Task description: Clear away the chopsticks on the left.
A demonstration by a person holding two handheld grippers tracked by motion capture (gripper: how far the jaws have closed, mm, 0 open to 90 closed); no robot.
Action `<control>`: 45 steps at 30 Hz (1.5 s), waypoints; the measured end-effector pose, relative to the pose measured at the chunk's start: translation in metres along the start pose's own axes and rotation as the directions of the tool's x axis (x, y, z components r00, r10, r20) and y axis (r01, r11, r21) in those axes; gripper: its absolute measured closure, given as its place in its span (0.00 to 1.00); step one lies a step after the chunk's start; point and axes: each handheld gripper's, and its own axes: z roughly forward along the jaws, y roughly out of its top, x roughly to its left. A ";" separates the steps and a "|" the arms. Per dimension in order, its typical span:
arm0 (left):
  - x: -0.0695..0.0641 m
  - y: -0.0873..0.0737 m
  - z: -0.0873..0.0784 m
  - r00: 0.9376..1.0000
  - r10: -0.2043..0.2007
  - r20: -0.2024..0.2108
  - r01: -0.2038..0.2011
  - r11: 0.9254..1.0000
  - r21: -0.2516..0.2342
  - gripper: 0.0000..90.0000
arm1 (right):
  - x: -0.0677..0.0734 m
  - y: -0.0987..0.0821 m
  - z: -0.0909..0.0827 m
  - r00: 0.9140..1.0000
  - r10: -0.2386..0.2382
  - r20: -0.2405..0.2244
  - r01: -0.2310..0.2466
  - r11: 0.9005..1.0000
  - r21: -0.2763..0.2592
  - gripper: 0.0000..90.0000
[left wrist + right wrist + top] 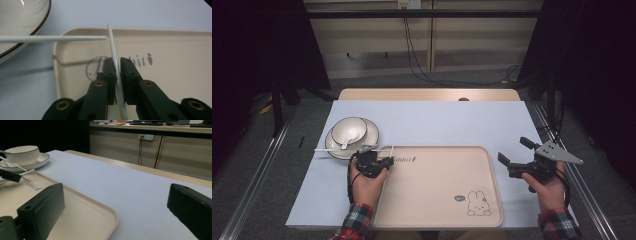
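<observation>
A: High view: what's the left claw (381,161) doing?

B: It pinches one white chopstick (388,152) over the tray (437,210) corner; a second chopstick (332,149) lies across the plate (371,134) rim beside the bowl (348,130).

A: Left gripper view?

B: The jaws clamp the chopstick (113,50) near its lower part, so the thin stick could pivot or slip out.

A: Right gripper view?

B: The right claw (115,202) stands wide, holding nothing, hovering over the table (130,187).

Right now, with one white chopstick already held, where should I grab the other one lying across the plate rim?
Grip the second chopstick on its free end over the tray corner, coming from above with fingers straddling it. That span bridges plate and tray, leaving room underneath.
</observation>
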 end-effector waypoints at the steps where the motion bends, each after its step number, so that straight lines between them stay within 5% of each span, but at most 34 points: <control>1: 0.000 0.000 0.000 1.000 0.002 -0.005 -0.002 1.000 0.001 0.92 | 0.000 0.000 0.000 1.000 0.000 0.000 0.000 1.000 0.000 0.01; 6: 0.001 0.001 -0.002 0.999 0.010 -0.031 -0.010 1.000 0.008 0.92 | 0.000 0.000 0.000 1.000 0.000 -0.001 0.000 1.000 0.000 0.01; 20: 0.002 0.005 -0.007 1.000 0.018 -0.017 -0.018 1.000 -0.002 0.86 | 0.000 0.000 0.000 1.000 0.003 -0.002 -0.003 1.000 0.000 0.01; 34: 0.005 0.030 -0.022 0.993 0.121 0.017 -0.119 0.991 -0.068 0.67 | 0.000 0.000 0.000 1.000 0.004 -0.004 -0.004 1.000 -0.001 0.01; 39: 0.008 0.039 -0.020 0.982 0.187 0.021 -0.185 0.979 -0.081 0.54 | 0.000 0.000 0.000 1.000 0.001 -0.006 -0.001 1.000 0.001 0.01; 45: 0.015 0.050 -0.017 0.958 0.288 0.012 -0.287 0.957 -0.033 0.38 | -0.001 0.000 -0.001 1.000 0.004 -0.001 -0.004 1.000 -0.004 0.01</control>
